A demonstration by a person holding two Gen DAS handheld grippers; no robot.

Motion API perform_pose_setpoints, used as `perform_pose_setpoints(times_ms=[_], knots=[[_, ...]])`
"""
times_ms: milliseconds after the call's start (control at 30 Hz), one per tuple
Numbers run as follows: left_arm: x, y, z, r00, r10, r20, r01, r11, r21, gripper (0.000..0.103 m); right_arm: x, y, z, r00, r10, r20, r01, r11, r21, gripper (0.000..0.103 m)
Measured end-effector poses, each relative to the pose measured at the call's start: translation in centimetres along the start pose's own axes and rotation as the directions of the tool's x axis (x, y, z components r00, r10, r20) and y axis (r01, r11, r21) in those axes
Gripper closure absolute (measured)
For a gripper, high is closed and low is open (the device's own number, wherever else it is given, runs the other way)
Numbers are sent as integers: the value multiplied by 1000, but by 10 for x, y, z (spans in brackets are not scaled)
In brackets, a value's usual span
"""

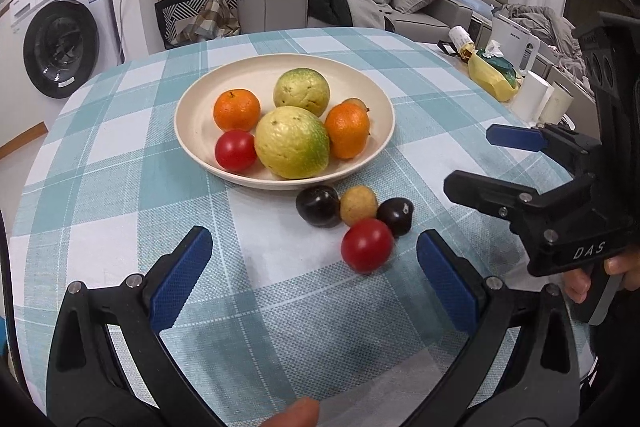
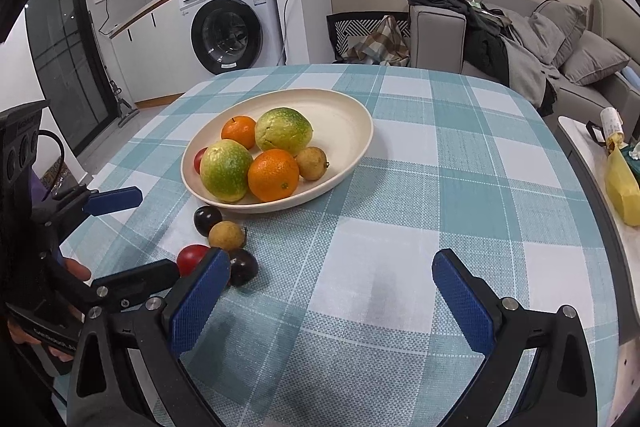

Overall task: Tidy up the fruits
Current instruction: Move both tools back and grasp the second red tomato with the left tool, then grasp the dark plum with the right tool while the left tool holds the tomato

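A cream plate (image 1: 192, 131) (image 2: 348, 131) holds two green-yellow guavas (image 1: 292, 143), two oranges (image 1: 237, 109), a red tomato (image 1: 235, 151) and a small brown fruit (image 2: 312, 163). In front of it on the cloth lie two dark plums (image 1: 319, 205) (image 1: 395, 215), a small brown fruit (image 1: 358, 205) and a red tomato (image 1: 367, 245) (image 2: 192, 259). My left gripper (image 1: 314, 255) is open and empty, just short of these loose fruits. My right gripper (image 2: 332, 275) is open and empty, to their right; it also shows in the left wrist view (image 1: 476, 163).
A checked teal tablecloth (image 1: 120, 155) covers the round table. A side table at the right carries a yellow bag (image 1: 490, 77), white cups (image 1: 532, 99) and a bottle. A sofa, a chair and a washing machine (image 2: 232, 27) stand behind.
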State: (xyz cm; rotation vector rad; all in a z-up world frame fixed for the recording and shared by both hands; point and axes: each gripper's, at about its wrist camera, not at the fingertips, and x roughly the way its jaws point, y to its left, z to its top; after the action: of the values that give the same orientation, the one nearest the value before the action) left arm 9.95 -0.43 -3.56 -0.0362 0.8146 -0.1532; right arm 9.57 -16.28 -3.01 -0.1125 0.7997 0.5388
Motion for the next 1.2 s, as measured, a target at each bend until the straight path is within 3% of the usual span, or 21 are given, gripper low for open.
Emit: perform_pose_setpoints(times_ms=[67, 233, 467, 633, 1033, 1200], knots=[[3, -3, -1, 1000, -8, -8, 8, 1000, 12, 5, 0, -1, 0, 1000, 1, -2, -1, 1000, 5, 0], [12, -8, -3, 998, -38, -43, 40, 999, 31, 30, 1, -2, 0, 1000, 0, -6, 0, 1000, 8, 0], [18, -13, -5, 993, -99, -70, 103, 994, 45, 52, 1, -3, 0, 1000, 4, -8, -4, 1000, 11, 0], [17, -15, -4, 988, -137, -72, 141, 989, 55, 76, 3, -3, -1, 1000, 6, -17, -6, 1000, 12, 0], [4, -7, -4, 987, -157, -30, 158, 987, 35, 77, 4, -2, -1, 1000, 14, -18, -14, 1000, 12, 0], [-8, 5, -2, 989, -148, 15, 148, 989, 7, 77, 7, 1, -4, 997, 59, -49, -58, 998, 14, 0]])
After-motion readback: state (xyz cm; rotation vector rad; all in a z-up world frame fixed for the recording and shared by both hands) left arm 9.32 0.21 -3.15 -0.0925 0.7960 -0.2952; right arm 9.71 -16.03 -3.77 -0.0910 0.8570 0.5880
